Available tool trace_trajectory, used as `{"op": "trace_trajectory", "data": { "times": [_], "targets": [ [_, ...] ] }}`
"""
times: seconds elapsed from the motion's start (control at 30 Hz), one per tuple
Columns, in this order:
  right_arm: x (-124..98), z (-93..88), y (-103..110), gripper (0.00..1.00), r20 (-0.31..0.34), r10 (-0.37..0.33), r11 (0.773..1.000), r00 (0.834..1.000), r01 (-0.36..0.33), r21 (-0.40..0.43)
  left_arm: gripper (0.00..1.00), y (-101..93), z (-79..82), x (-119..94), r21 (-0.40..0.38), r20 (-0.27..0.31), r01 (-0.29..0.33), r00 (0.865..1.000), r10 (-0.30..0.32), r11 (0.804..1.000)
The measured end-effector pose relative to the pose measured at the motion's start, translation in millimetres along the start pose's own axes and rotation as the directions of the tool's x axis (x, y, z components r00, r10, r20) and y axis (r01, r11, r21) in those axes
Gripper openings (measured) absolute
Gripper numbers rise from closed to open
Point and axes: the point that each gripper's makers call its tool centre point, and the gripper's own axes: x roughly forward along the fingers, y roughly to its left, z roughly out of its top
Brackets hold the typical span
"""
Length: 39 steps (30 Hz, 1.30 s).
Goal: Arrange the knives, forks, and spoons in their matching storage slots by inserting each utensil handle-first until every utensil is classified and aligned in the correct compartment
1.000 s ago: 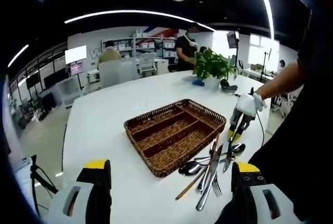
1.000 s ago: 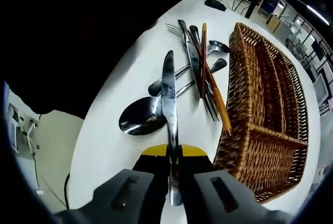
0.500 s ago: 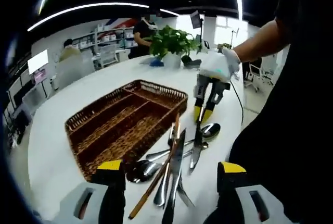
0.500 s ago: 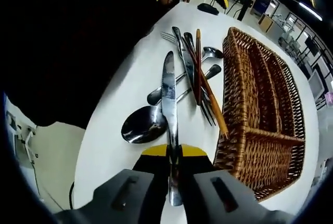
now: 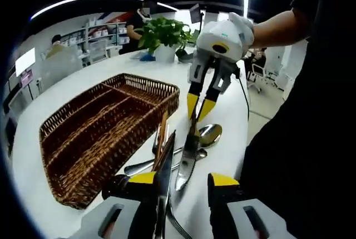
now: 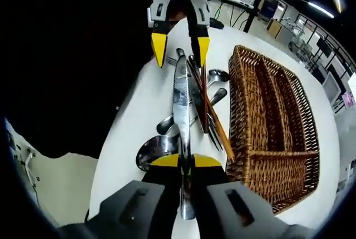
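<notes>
My right gripper is shut on a table knife at its handle, blade pointing away. In the left gripper view that right gripper holds the knife pointing down at me, just above the pile. My left gripper is open, its jaws on either side of the blade tip. Seen from the right gripper, the left gripper straddles the knife's far end. A wicker basket with three long slots lies beside the pile, all slots bare. Its basket wall nearly touches a wooden-handled utensil.
Spoons, forks and another knife lie crossed on the white table, whose edge runs close by the pile. A potted plant stands at the far end. A gloved hand holds the right gripper.
My left gripper has moved in close to the held knife and its jaws have narrowed around the blade tip. The right gripper keeps its hold on the knife.
</notes>
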Motion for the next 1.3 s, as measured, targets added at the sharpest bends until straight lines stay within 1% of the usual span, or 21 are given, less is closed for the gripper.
{"op": "trace_trajectory", "data": {
  "times": [0.1, 0.23, 0.3, 0.33, 0.43, 0.47, 0.5, 0.57, 0.63, 0.73, 0.77, 0.83, 0.87, 1.0, 1.13, 1.2, 1.3],
  "targets": [
    [0, 4.1, -2, 0.03, 0.012, -0.003, 1.0, 1.0, 0.003, 0.003, 0.32, -0.3, 5.8, 0, 0.014, 0.011, 0.007, 1.0, -0.007, 1.0],
    [-1, 6.5, -4, 0.03, 0.015, -0.014, 1.0, 1.0, 0.014, 0.011, 0.34, 0.9, 9.5, -2, 0.034, 0.012, 0.0, 1.0, -0.001, 0.999],
    [-4, 6.8, -5, 0.03, -0.001, -0.014, 0.999, 1.0, 0.014, 0.034, 0.34, 2.4, 12.1, -4, 0.03, 0.023, -0.008, 1.0, 0.007, 1.0],
    [-6, 6.9, -3, 0.03, -0.015, -0.008, 0.998, 1.0, 0.009, 0.066, 0.34, 2.2, 13.5, -5, 0.037, 0.028, -0.01, 1.0, 0.009, 0.999],
    [-12, 18.1, -4, 0.03, -0.001, -0.007, 0.997, 1.0, 0.007, 0.073, 0.33, 0.9, 14.1, -4, 0.07, 0.018, -0.006, 1.0, 0.005, 0.998],
    [-14, 21.0, -4, 0.03, -0.001, -0.008, 0.998, 1.0, 0.008, 0.068, 0.32, 0.4, 13.0, -3, 0.095, 0.005, -0.005, 1.0, 0.005, 0.995],
    [-14, 21.8, -4, 0.03, -0.005, -0.008, 0.998, 1.0, 0.008, 0.063, 0.32, -1.3, 14.0, -2, 0.114, 0.006, -0.003, 1.0, 0.002, 0.994],
    [-14, 22.7, -4, 0.03, -0.01, -0.008, 0.999, 1.0, 0.009, 0.053, 0.31, -2.7, 17.7, 0, 0.116, 0.021, 0.002, 1.0, -0.004, 0.993],
    [-13, 23.1, -4, 0.03, -0.004, -0.009, 0.999, 1.0, 0.009, 0.052, 0.29, -4.1, 18.9, 2, 0.122, 0.023, 0.011, 1.0, -0.014, 0.992],
    [-12, 25.4, -4, 0.03, 0.007, -0.011, 0.999, 1.0, 0.011, 0.049, 0.25, -6.4, 15.6, 7, 0.155, -0.005, 0.033, 0.999, -0.033, 0.987],
    [-12, 26.2, -4, 0.03, 0.011, -0.011, 0.999, 1.0, 0.011, 0.05, 0.23, -6.0, 16.1, 7, 0.166, -0.005, 0.036, 0.999, -0.036, 0.985],
    [-11, 26.7, -4, 0.03, 0.015, -0.013, 0.999, 1.0, 0.012, 0.048, 0.19, -5.2, 17.6, 7, 0.159, 0.002, 0.039, 0.999, -0.04, 0.986],
    [-11, 26.8, -3, 0.03, 0.016, -0.013, 0.999, 1.0, 0.012, 0.05, 0.14, -3.8, 18.3, 6, 0.16, 0.006, 0.035, 0.999, -0.037, 0.986],
    [-10, 28.7, -3, 0.03, 0.027, -0.018, 0.998, 0.999, 0.016, 0.059, 0.14, -2.8, 17.0, 5, 0.177, 0.003, 0.042, 0.999, -0.044, 0.983],
    [-10, 28.7, -3, 0.03, 0.025, -0.019, 0.999, 1.0, 0.018, 0.051, 0.11, -7.5, 17.1, 5, 0.196, -0.005, 0.076, 0.997, -0.076, 0.978],
    [-9, 28.5, -2, 0.04, 0.026, -0.011, 0.999, 1.0, 0.01, 0.052, 0.11, -8.9, 19.2, 2, 0.178, -0.002, 0.102, 0.995, -0.103, 0.979],
    [-8, 30.2, -1, 0.04, 0.043, -0.004, 0.998, 0.999, 0.001, 0.07, 0.1, -7.2, 20.9, 0, 0.175, -0.006, 0.12, 0.993, -0.121, 0.977]
  ]
}}
